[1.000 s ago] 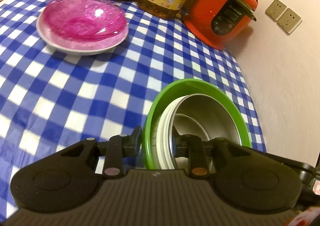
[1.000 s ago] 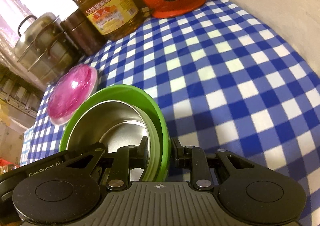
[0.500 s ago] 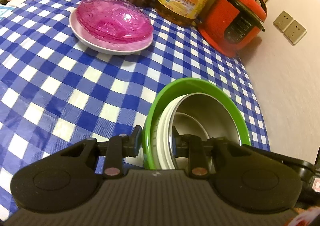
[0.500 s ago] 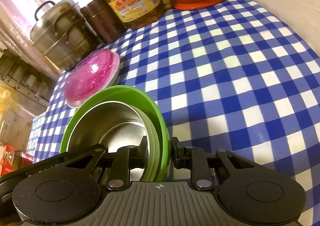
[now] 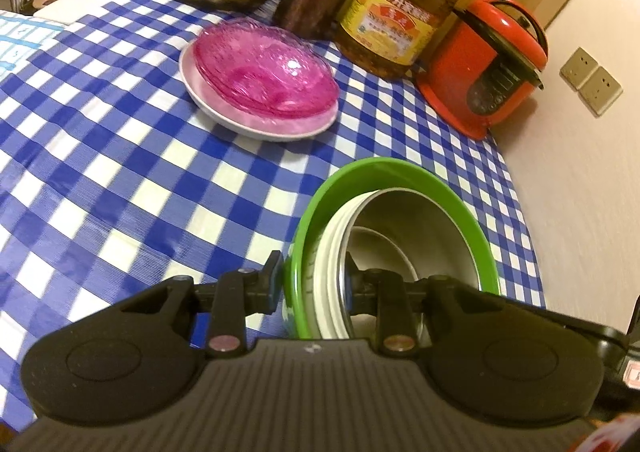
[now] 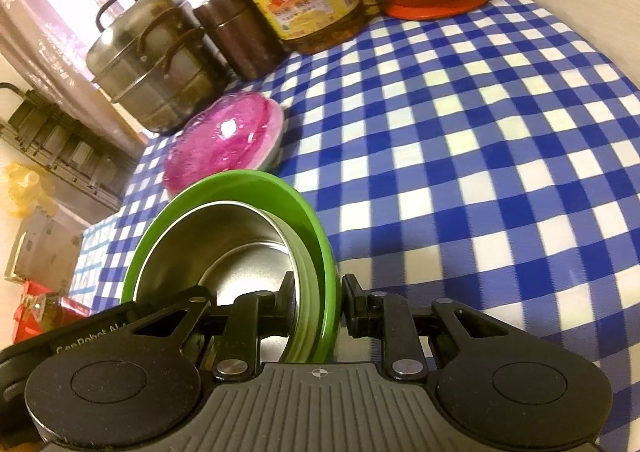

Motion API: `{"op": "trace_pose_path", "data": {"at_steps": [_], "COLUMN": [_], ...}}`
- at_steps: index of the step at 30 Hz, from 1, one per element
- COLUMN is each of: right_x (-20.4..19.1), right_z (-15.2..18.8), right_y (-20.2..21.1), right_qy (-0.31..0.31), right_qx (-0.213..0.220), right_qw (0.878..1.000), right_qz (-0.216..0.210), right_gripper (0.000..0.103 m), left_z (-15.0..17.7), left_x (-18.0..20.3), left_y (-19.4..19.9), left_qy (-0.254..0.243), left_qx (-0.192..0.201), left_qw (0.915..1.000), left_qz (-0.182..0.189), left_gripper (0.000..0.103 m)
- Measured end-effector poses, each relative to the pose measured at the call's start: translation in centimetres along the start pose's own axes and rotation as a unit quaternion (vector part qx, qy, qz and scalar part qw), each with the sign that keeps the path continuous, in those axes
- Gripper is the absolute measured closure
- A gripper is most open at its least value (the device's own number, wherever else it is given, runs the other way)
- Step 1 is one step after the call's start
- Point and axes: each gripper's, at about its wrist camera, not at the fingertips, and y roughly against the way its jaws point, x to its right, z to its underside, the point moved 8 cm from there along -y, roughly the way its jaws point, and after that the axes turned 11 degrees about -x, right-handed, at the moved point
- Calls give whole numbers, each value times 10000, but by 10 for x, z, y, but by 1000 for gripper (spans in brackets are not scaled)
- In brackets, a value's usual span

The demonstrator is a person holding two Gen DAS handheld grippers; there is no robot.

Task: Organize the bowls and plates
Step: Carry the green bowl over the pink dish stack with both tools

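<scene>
"GenRobot AI" is partly read on the left gripper (image 6: 48, 348). The bowl stack (image 5: 392, 236), with a green bowl (image 6: 320, 252) outermost and a steel bowl (image 6: 224, 244) innermost, is clamped by both grippers on opposite rims. The right gripper (image 6: 316, 302) is narrowly closed across the stacked walls, as is the left. The stack's mouth is tilted away toward the far pink plate (image 5: 264, 80).

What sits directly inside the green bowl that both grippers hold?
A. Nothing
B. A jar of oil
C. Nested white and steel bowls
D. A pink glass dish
C: the green bowl holds white rims and a steel bowl nested inside.
</scene>
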Motion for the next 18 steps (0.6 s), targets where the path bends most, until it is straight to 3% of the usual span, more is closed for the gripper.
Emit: {"op": "trace_pose_path", "data": {"at_steps": [18], "right_x": [-37], "right_z": [-14], "right_y": [-8], "right_qy": [202], "right_qx": [40], "right_qw": [9996], "right_qz": [-200], "right_gripper": [80], "left_z": [-21], "left_x": [-23], "left_y": [22], "left_qy": [183], "left_qx": [220], "left_qw": [9996], "left_qz": [-48], "left_gripper": [78]}}
